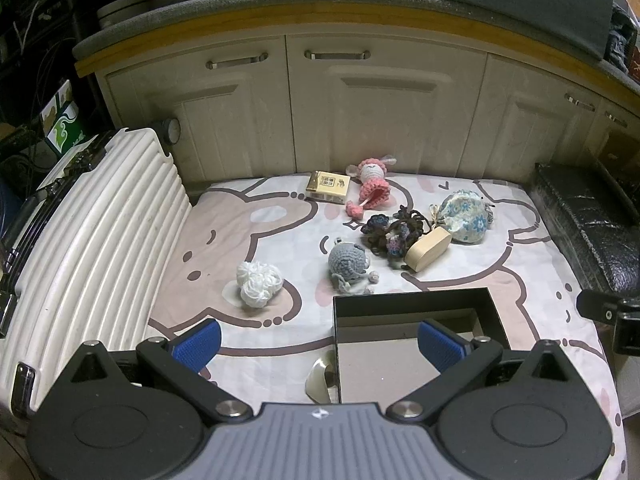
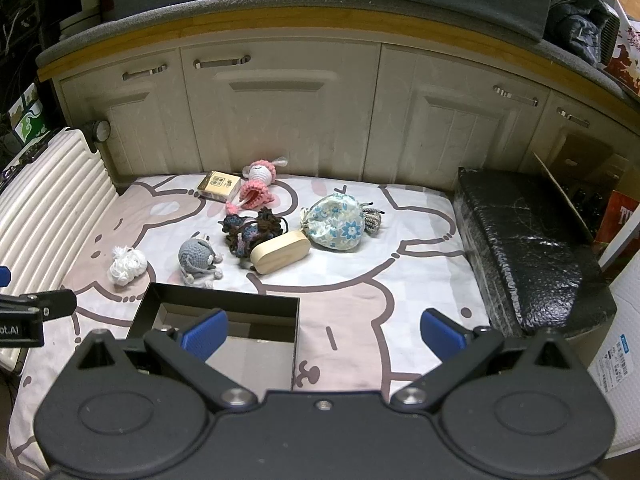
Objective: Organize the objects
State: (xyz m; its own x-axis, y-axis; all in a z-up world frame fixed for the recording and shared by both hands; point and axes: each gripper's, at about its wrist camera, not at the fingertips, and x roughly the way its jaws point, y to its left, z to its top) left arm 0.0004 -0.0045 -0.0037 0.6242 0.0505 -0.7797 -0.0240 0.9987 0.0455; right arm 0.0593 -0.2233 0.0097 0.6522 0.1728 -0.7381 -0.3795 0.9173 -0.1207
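On the cartoon-print cloth lie a white yarn ball (image 1: 258, 283) (image 2: 126, 265), a grey crochet toy (image 1: 347, 263) (image 2: 197, 256), a dark crochet tangle (image 1: 394, 230) (image 2: 252, 229), a wooden oval case (image 1: 428, 249) (image 2: 281, 257), a blue floral pouch (image 1: 466, 217) (image 2: 336, 221), a pink crochet bunny (image 1: 370, 186) (image 2: 256, 188) and a small yellow box (image 1: 328, 186) (image 2: 219, 186). An open black box (image 1: 492, 312) (image 2: 220, 302) sits at the near edge. My left gripper (image 1: 318, 344) and right gripper (image 2: 324, 334) are open and empty above the near edge.
A white ribbed suitcase (image 1: 96, 248) (image 2: 44, 200) stands along the left side. A black wrapped block (image 1: 592, 220) (image 2: 528, 248) lies along the right. Cream cabinet doors (image 1: 320, 112) close off the back. A small pale curled item (image 1: 320, 376) lies left of the black box.
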